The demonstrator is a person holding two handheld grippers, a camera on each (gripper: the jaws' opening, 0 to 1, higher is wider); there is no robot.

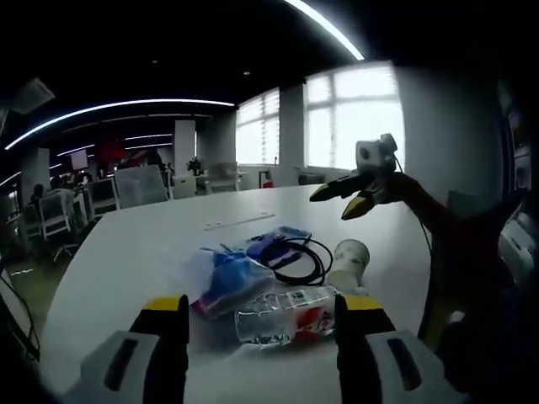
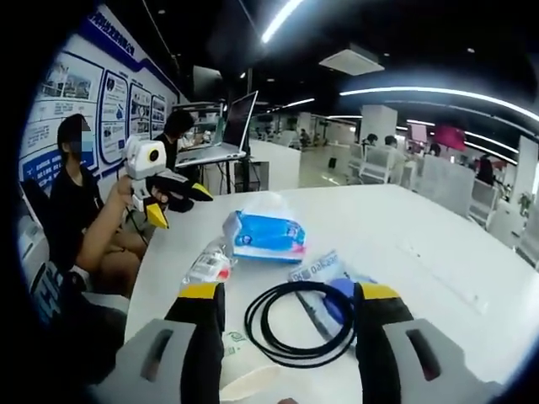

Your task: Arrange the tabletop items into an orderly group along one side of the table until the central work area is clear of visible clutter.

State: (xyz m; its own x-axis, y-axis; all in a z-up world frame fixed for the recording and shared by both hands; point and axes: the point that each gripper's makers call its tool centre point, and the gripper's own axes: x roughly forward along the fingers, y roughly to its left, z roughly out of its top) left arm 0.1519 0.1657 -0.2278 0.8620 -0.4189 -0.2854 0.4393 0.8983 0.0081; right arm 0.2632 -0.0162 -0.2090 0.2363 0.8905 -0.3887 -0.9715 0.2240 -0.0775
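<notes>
A clear plastic bottle (image 1: 286, 316) with a red label lies on its side on the white table (image 1: 152, 244), just beyond my left gripper (image 1: 265, 307), which is open. Behind the bottle are a blue tissue pack (image 1: 226, 279), a blue packet (image 1: 278, 244), a coiled black cable (image 1: 305, 263) and a tipped paper cup (image 1: 349, 265). My right gripper (image 1: 333, 204) hovers above the far side, held by a hand. In the right gripper view, my right gripper (image 2: 290, 295) is open over the cable (image 2: 299, 324). The tissue pack (image 2: 265, 236), bottle (image 2: 206, 265) and left gripper (image 2: 178, 206) lie beyond.
The paper cup (image 2: 240, 358) lies under the right gripper's near side. A flat strip (image 1: 240, 221) rests farther along the table. Office chairs (image 1: 139, 185) stand past the far edge. A seated person (image 2: 76, 202) and an open laptop (image 2: 223, 135) are beside the table (image 2: 421, 236).
</notes>
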